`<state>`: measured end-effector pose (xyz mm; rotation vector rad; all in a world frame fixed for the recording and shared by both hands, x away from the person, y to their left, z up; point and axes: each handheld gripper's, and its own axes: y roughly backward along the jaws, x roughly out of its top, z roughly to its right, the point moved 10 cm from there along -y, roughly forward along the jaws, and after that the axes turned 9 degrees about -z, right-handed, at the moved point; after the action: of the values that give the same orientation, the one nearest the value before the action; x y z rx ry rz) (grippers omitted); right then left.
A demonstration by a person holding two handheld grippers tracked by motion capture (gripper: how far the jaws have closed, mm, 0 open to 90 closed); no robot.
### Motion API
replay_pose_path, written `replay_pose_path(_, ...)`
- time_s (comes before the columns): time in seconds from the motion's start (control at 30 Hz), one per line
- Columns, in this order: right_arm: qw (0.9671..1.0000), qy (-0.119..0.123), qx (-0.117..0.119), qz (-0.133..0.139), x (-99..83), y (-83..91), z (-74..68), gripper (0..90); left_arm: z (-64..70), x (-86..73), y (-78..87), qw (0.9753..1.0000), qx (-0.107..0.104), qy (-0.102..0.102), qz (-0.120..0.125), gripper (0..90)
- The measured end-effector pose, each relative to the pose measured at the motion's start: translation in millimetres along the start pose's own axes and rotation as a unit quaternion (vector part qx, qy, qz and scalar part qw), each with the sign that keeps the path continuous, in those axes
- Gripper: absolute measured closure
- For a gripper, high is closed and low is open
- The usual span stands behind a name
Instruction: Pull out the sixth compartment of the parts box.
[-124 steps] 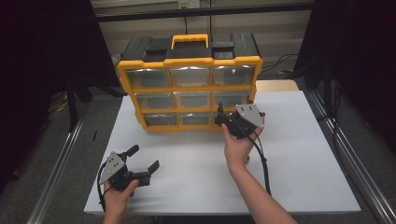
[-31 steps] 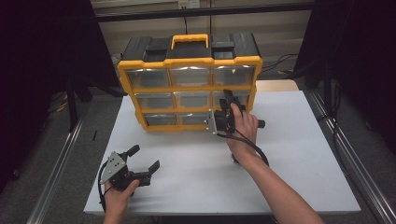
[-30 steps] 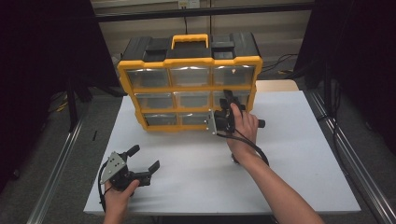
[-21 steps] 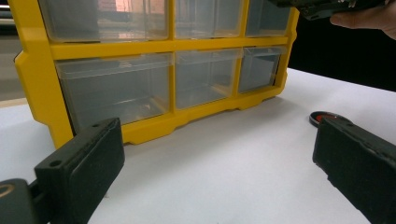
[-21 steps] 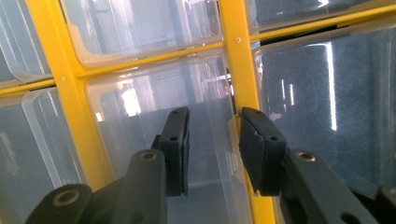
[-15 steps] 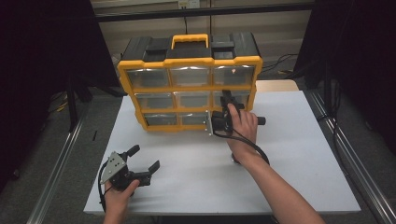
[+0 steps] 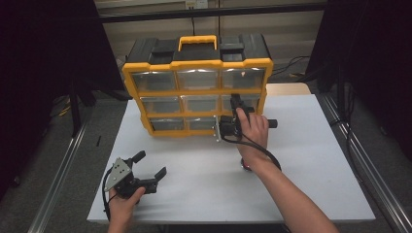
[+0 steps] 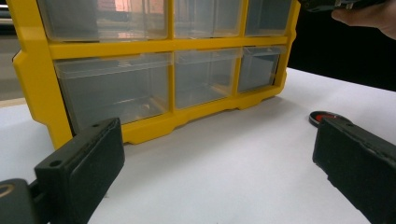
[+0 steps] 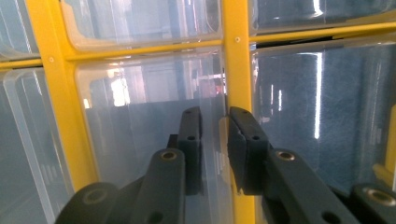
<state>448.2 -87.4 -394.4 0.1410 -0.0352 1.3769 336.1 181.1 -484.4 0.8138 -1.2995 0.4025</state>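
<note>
Tongs of the left gripper [image 7: 148, 165] stood wide apart near the table's [image 7: 311, 184] front left corner, held low over the bare top and touching nothing; in the left gripper view its two black pads [image 8: 84, 161] framed the lower drawers of the organizer [image 8: 159, 126] well ahead, with a small red-and-black disc [image 8: 327, 116] lying on the table off toward the right pad. Farther in, the right hand [image 7: 252, 128] held the right gripper [image 7: 235, 103] turned on its side against the front of the organizer [image 7: 194, 90], at the right-hand drawers of the middle and bottom rows. In the right gripper view its tongs [image 9: 214, 135] were nearly together, a thin gap left between them, their tips at a clear drawer [image 9: 149, 112] front just beside a yellow upright divider [image 9: 236, 70]; whether they pinched the drawer's edge could not be told. The organizer stood upright at the table's far edge, left of middle, its drawers all pushed in, its yellow handle [image 7: 197, 41] on top.
</note>
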Motion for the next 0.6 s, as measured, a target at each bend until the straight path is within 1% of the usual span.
replay_pose_path(0.03, 1.0, 0.005, 0.0, 0.0, 0.2, 0.0, 0.8, 77.5, -0.1, 0.0, -0.1, 1.0, 0.0, 0.001, 0.0, 2.3)
replay_pose_path(0.17, 1.0, 0.008, 0.001, -0.003, -0.2, 0.4, -0.1, 78.7, -0.1, 0.5, 0.4, 1.0, 0.0, 0.001, 0.002, 2.3)
replay_pose_path(0.2, 0.9999, 0.015, 0.0, -0.001, -0.1, 0.5, 0.8, 78.9, -0.2, 0.4, 0.4, 1.0, 0.0, 0.002, 0.002, 2.3)
replay_pose_path(0.23, 0.9999, 0.011, -0.002, -0.002, -0.8, 0.8, -0.4, 79.1, -0.3, 0.4, 0.4, 1.0, 0.0, 0.002, 0.002, 2.2)
replay_pose_path(0.27, 0.9999, 0.015, -0.004, -0.001, -0.6, 1.1, 0.6, 79.3, -0.7, 0.0, 0.7, 1.0, 0.0, 0.0, 0.0, 2.3)
replay_pose_path(0.33, 0.9999, 0.011, -0.004, -0.002, -1.3, 1.8, 1.3, 79.4, -1.2, 0.0, 0.8, 1.0, 0.002, -0.002, 0.0, 2.3)
replay_pose_path(0.37, 0.9999, 0.012, -0.002, -0.001, -1.3, 2.1, 2.0, 79.3, -0.7, 0.1, 0.5, 1.0, 0.0, 0.0, 0.0, 2.3)
replay_pose_path(0.4, 0.9998, 0.018, -0.003, 0.0, -1.1, 2.3, 2.6, 79.4, -0.7, 0.2, 0.5, 1.0, 0.0, 0.0, 0.001, 2.3)
replay_pose_path(0.47, 0.9999, 0.017, -0.003, -0.001, -1.5, 3.1, 1.4, 79.6, -1.4, 0.4, 0.7, 1.0, 0.002, -0.001, 0.001, 2.3)
replay_pose_path(0.5, 0.9998, 0.021, -0.003, 0.0, -1.1, 3.6, 1.8, 79.7, -0.9, 1.3, 0.3, 1.0, 0.002, 0.004, 0.006, 2.3)
replay_pose_path(0.53, 0.9999, 0.015, -0.002, -0.002, -1.4, 4.6, 1.1, 79.7, -1.5, 0.4, 0.8, 1.0, 0.003, -0.002, 0.001, 2.3)
replay_pose_path(0.57, 0.9998, 0.018, -0.003, -0.001, -1.1, 5.3, 1.6, 79.7, -1.6, 0.5, 0.8, 1.0, 0.003, -0.001, 0.001, 2.3)
replay_pose_path(0.6, 0.9996, 0.027, -0.004, 0.001, -0.6, 6.1, 2.7, 79.7, -1.6, 0.5, 0.9, 1.0, 0.003, 0.0, 0.002, 2.3)
